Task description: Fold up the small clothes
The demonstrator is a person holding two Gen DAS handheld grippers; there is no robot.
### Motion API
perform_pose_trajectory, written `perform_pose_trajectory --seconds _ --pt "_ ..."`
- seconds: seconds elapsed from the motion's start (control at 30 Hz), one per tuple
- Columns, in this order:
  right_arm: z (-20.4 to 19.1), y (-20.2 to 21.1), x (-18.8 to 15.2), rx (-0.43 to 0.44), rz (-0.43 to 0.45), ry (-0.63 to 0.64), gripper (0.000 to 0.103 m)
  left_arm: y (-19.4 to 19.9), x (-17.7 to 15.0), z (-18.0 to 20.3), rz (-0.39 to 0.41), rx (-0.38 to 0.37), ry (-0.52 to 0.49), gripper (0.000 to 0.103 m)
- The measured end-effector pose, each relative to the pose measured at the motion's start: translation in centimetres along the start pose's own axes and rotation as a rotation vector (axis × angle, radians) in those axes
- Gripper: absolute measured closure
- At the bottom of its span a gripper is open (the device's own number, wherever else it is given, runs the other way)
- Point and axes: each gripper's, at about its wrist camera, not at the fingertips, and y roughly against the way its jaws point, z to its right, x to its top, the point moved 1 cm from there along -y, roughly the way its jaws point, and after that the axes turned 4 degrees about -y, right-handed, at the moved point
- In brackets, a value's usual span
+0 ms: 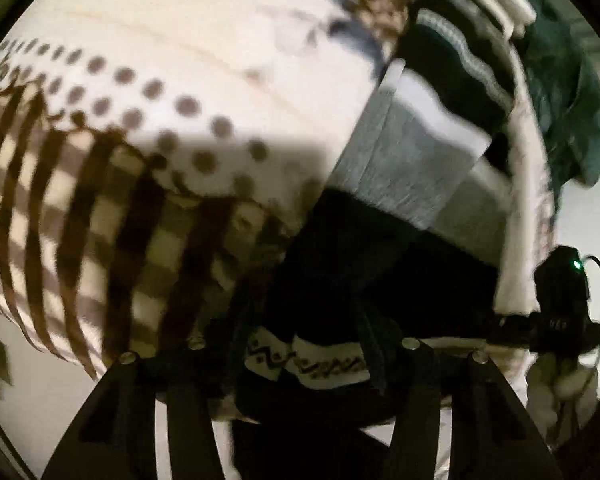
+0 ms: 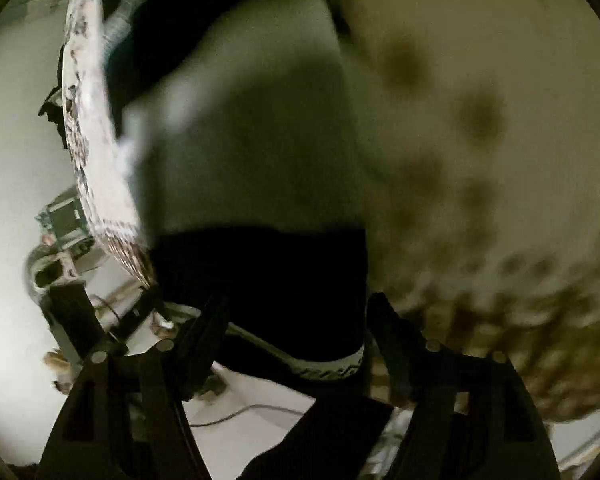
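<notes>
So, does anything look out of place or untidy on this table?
Nothing is spilled or damaged. The black garment with a patterned waistband lies between the left claw's open jaws, beside a grey folded piece. The right view is blurred.

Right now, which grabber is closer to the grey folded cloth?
Probably the left. The grey cloth lies just past the left gripper, beyond the black garment at its tips. The right gripper also faces it across that garment; blur makes this uncertain.
</notes>
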Motion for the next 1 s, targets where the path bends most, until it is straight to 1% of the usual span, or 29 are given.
perform_pose_trajectory --seconds 0.03,0.07,0.1,0.13,0.2,0.27,0.3,0.37,0.4,0.43,0.47,0.5,0.53,0.57,0.6,0.63,0.67,0.7,0.73,0.77,0.8,0.83,0.87,0.9,0.93,0.97,1.0 --pt "0.9 -1.3 -0.8 0.000 0.008 -0.011 0.059 -0.3 -0.3 0.3 0.007 0.047 -0.022 0.069" --pt "1.7 -1.8 -1.7 0.035 0.023 -0.020 0.065 -0.7 -0.5 0.6 -0.009 0.072 -0.049 0.082" --pt "2.1 -1.9 -2.4 0.042 0.043 -0.024 0.072 -0.8 -0.8 1.0 -0.013 0.085 -0.069 0.088" --pt "2.2 -2.0 -2.8 0.041 0.049 -0.024 0.078 -0.8 -0.9 1.2 -0.016 0.109 -0.085 0.088" --pt "2.3 -1.7 -3.7 0.053 0.049 -0.032 0.081 -0.8 -1.0 1.5 -0.047 0.124 -0.098 0.088" --pt "2.1 -1.5 -3.6 0.033 0.038 -0.030 0.081 0.1 -0.5 1.5 -0.084 0.089 -0.060 0.087" --pt "2.2 -1.4 -3.5 0.025 0.026 -0.035 0.080 1.2 0.1 1.8 -0.085 0.065 -0.047 0.085" --pt "1.3 -1.2 -2.4 0.034 -0.006 -0.037 0.072 3.7 1.8 2.7 -0.056 0.047 -0.049 0.078" --pt "0.8 -0.4 -1.6 0.050 -0.024 -0.032 0.066 4.9 3.0 3.3 -0.025 0.025 -0.053 0.075" --pt "0.5 0.9 -1.1 0.069 -0.014 -0.024 0.055 6.0 4.6 4.1 0.010 0.005 -0.055 0.072" --pt "0.2 2.4 -0.3 0.083 0.021 -0.019 0.047 6.8 6.4 4.8 0.048 -0.004 -0.052 0.057" --pt "0.0 4.3 0.6 0.095 0.063 -0.022 0.037 7.3 8.7 5.6 0.086 -0.010 -0.041 0.039" --pt "-0.2 6.2 1.7 0.114 0.099 -0.031 0.035 7.6 11.6 6.5 0.129 -0.046 -0.028 0.037" --pt "-0.1 7.5 2.5 0.124 0.122 -0.041 0.035 7.5 13.6 7.1 0.155 -0.078 -0.026 0.037" --pt "-0.2 9.8 4.1 0.133 0.172 -0.062 0.035 7.4 16.6 8.2 0.187 -0.106 -0.031 0.037" --pt "-0.5 12.0 6.0 0.150 0.226 -0.066 0.033 7.2 19.6 9.5 0.222 -0.121 -0.047 0.037" --pt "-0.8 13.2 7.3 0.156 0.254 -0.061 0.031 6.7 22.4 10.8 0.246 -0.138 -0.068 0.037" --pt "-1.5 15.4 9.6 0.145 0.310 -0.042 0.028 6.3 25.1 11.7 0.262 -0.138 -0.076 0.037" --pt "-2.3 16.8 11.6 0.133 0.355 -0.025 0.028 5.7 27.8 12.9 0.272 -0.147 -0.084 0.037" --pt "-2.5 17.7 13.0 0.126 0.378 -0.014 0.028 4.8 30.6 14.0 0.272 -0.160 -0.090 0.037" --pt "-3.4 19.1 15.6 0.120 0.409 -0.001 0.028 4.3 32.3 14.4 0.272 -0.162 -0.092 0.037" --pt "-4.0 19.9 17.5 0.126 0.425 0.003 0.028 3.3 34.6 15.1 0.265 -0.159 -0.099 0.037" --pt "-4.7 20.6 19.5 0.136 0.437 0.012 0.028 2.6 36.1 15.4 0.253 -0.149 -0.108 0.037" --pt "-5.5 21.0 21.6 0.140 0.441 0.025 0.028 1.0 38.3 15.9 0.232 -0.127 -0.113 0.037" --pt "-6.4 21.1 22.9 0.137 0.447 0.028 0.028 -0.1 39.6 16.2 0.207 -0.105 -0.114 0.037" --pt "-7.2 21.4 25.4 0.130 0.461 0.028 0.028 -1.1 40.3 16.3 0.192 -0.084 -0.122 0.040" --pt "-7.5 21.8 27.1 0.134 0.465 0.035 0.028 -1.9 41.1 16.6 0.193 -0.066 -0.136 0.045"
